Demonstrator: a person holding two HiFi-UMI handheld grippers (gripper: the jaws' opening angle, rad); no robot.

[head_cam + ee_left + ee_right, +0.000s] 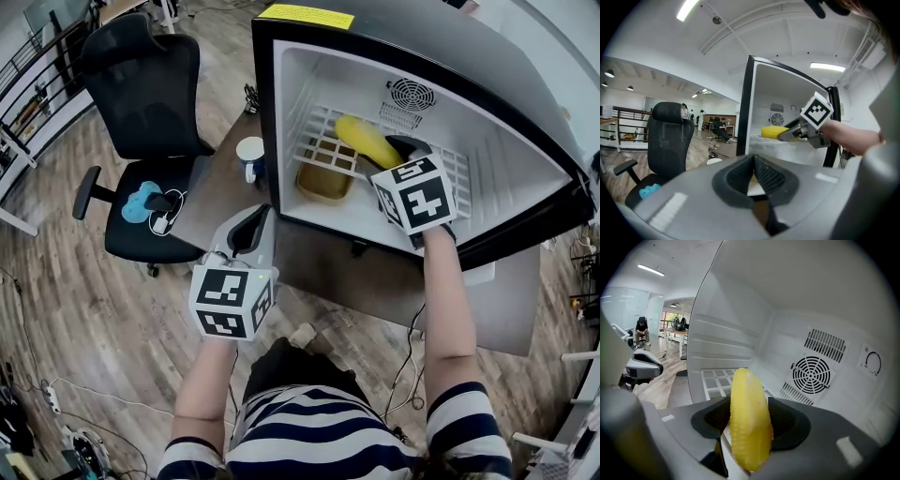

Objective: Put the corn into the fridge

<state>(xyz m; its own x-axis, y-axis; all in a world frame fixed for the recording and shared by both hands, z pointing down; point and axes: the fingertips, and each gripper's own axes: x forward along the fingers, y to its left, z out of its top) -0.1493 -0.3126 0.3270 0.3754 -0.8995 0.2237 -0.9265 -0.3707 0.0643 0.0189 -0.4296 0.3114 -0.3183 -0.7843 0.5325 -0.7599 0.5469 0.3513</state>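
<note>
The yellow corn (367, 141) is inside the open black fridge (272, 122), just above its white wire shelf (319, 124). My right gripper (408, 150) reaches into the fridge and is shut on the corn (749, 423), which stands between its dark pads (790, 420). The left gripper view shows the corn (771, 132) poking out past the right gripper (787, 135). My left gripper (251, 225) hangs outside the fridge over the desk edge, shut, with nothing in it (753, 171).
A tan container (325, 178) sits under the wire shelf. A white mug (250, 155) stands on the brown desk (216, 202) left of the fridge. A black office chair (150, 84) carries a blue object (141, 202). The fridge's back wall has a fan grille (812, 374).
</note>
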